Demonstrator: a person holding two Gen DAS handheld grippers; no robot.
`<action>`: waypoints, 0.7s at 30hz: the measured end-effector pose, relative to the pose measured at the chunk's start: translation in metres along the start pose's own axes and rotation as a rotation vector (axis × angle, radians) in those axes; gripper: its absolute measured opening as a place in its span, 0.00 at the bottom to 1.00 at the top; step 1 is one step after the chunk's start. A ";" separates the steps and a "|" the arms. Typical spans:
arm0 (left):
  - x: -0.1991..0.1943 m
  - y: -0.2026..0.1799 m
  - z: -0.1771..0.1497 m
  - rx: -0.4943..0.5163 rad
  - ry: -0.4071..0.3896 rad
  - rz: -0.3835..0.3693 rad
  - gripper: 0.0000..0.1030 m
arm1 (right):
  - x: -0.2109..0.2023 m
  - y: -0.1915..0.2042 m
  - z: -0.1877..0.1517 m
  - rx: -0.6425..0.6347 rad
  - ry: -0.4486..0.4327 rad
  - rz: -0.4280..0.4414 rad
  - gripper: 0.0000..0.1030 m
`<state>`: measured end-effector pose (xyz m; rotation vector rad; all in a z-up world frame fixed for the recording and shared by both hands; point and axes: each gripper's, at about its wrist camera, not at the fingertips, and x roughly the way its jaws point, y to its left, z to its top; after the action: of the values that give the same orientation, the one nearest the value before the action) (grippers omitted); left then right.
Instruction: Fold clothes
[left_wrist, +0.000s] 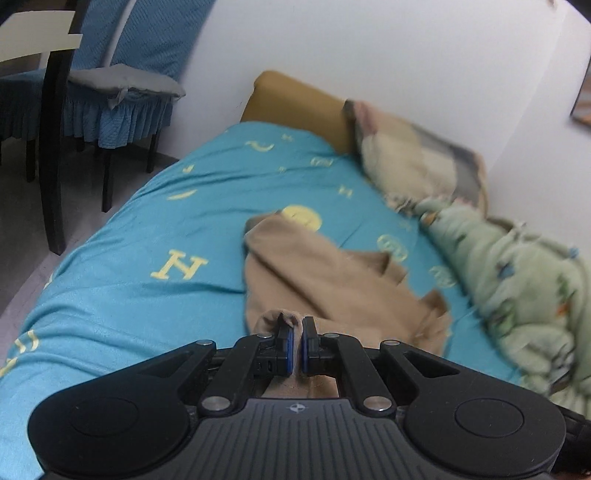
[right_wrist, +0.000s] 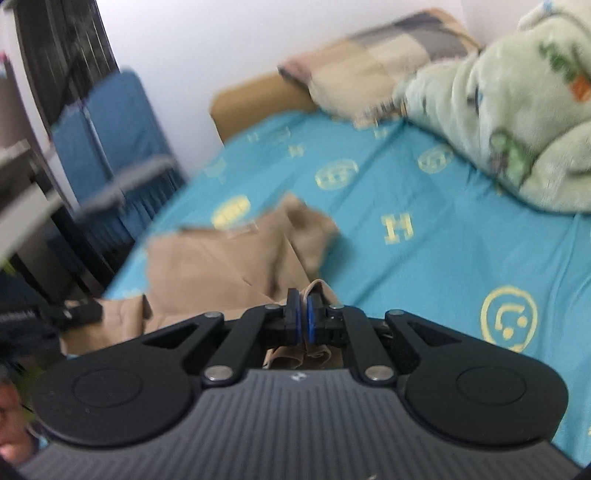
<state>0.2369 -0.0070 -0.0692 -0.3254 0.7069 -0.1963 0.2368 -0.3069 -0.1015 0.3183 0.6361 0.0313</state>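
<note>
A tan garment (left_wrist: 325, 273) lies rumpled on a bed covered by a turquoise sheet (left_wrist: 147, 229) printed with yellow letters and smiley faces. The left gripper (left_wrist: 297, 332) has its blue-padded fingers drawn close together, with a bunched edge of the tan cloth caught between them; the rest of the garment spreads away ahead of the fingertips and slightly to their right. The right gripper (right_wrist: 303, 308) is likewise nearly closed, nipping a light-coloured hem of the same tan garment (right_wrist: 221, 258), whose bulk lies ahead and to the left of its fingers. At the left of the right wrist view, a black part that may be the other gripper sits at the garment's near edge, too blurred to be sure. Well beyond the left gripper, ahead and to its right, a pale green fleece blanket (left_wrist: 517, 280) is heaped along the wall, with a patchwork pillow (left_wrist: 417, 158) farther on. Off to the left of that gripper, beside the bed, stand chairs with blue covers (left_wrist: 122, 107).
</note>
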 end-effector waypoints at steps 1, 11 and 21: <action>0.004 0.001 -0.001 0.005 0.006 0.004 0.06 | 0.005 0.000 -0.002 0.002 0.015 -0.005 0.09; -0.040 -0.033 -0.005 0.136 -0.004 -0.007 0.76 | -0.030 0.019 0.001 -0.021 -0.050 0.014 0.82; -0.125 -0.064 -0.023 0.202 -0.103 -0.036 0.83 | -0.125 0.035 -0.003 -0.056 -0.170 0.042 0.82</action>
<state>0.1236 -0.0360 0.0127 -0.1540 0.5742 -0.2809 0.1372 -0.2888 -0.0210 0.2765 0.4596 0.0616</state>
